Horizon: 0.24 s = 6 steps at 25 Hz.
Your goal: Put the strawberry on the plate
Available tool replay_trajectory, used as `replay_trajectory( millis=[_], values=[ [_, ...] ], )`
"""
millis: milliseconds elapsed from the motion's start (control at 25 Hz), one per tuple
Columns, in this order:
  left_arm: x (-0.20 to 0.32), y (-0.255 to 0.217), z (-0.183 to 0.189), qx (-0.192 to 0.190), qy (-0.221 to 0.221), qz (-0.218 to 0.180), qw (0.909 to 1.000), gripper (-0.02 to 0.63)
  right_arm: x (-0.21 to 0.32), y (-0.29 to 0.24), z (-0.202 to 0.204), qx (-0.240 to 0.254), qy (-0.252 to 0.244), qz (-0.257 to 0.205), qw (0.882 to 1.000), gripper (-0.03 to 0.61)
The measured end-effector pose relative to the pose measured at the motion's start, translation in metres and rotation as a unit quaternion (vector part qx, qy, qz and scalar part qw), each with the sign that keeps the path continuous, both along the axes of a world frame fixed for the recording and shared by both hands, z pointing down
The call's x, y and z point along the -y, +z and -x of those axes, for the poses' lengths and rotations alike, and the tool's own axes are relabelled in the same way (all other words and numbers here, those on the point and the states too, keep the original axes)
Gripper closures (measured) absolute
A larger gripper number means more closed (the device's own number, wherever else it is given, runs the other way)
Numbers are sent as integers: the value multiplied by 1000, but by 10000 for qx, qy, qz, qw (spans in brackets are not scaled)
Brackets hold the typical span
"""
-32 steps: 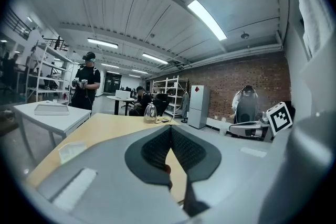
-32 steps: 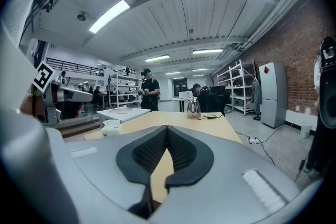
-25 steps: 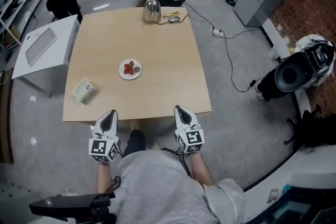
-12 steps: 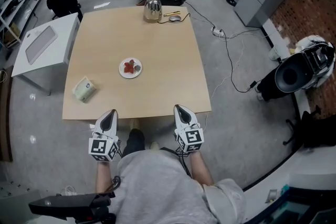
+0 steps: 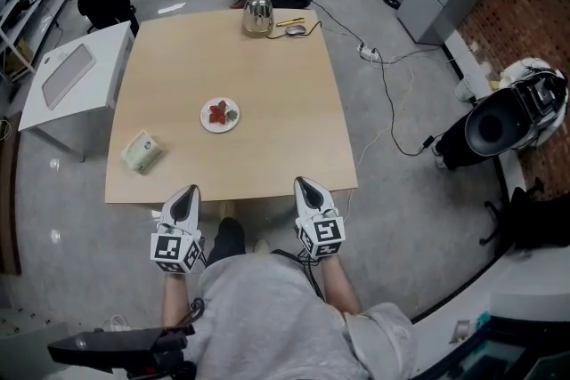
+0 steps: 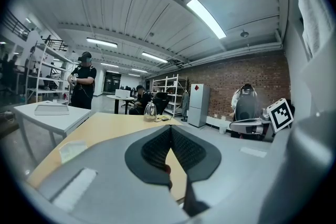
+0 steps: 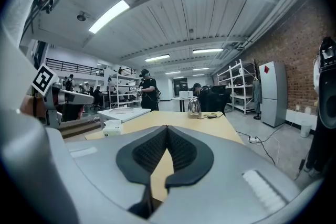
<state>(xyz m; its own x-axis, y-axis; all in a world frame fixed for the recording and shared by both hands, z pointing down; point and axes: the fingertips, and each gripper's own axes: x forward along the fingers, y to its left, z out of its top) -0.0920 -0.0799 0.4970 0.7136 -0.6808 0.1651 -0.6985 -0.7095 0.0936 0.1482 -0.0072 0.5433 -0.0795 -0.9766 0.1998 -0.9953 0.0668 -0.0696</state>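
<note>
Pale wood forms the worktop [image 5: 267,84], seen steeply from above. A white plate [image 5: 206,124] sits near its middle, slightly toward the left edge. The strawberry [image 5: 216,111] lies on the plate, red against the white. A small darker piece lies just beside it on the same plate; what it is cannot be made out.

The left gripper [image 5: 187,191] is held just off the near edge of the worktop, toward the near left corner. Its own view shows the jaws clenched, tips meeting, with nothing held between them. The right gripper [image 5: 303,184] is held off the same near edge, further toward the near right corner. It is likewise clenched and empty, with its ribbed pads touching at the tip. Both grippers point across the worktop toward the far edge and are well apart from the plate.

A pale green packet [image 5: 141,151] lies near the near left corner, tilted against the edges. A shiny metal kettle [image 5: 257,13] stands at the far edge, with a computer mouse [image 5: 295,31] just beside it on its right. A white side table [image 5: 67,76] stands beside the left edge of the worktop. A black cable [image 5: 387,102] trails over the grey floor to the right.
</note>
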Motion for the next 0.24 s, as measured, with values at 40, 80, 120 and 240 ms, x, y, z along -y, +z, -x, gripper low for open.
replay_trajectory(
  millis=[40, 80, 120, 240],
  values=[
    [0, 0, 0, 5, 1, 5, 10000, 594, 1, 0, 0, 6, -2, 2, 10000, 572],
    [0, 1, 0, 8, 2, 12, 10000, 594, 1, 0, 0, 11, -3, 4, 10000, 572],
    [0, 1, 0, 9, 4, 19, 10000, 594, 1, 0, 0, 11, -3, 6, 10000, 572],
    [0, 1, -1, 11, 10, 37, 10000, 594, 1, -1, 0, -4, -8, 8, 10000, 572]
  ],
)
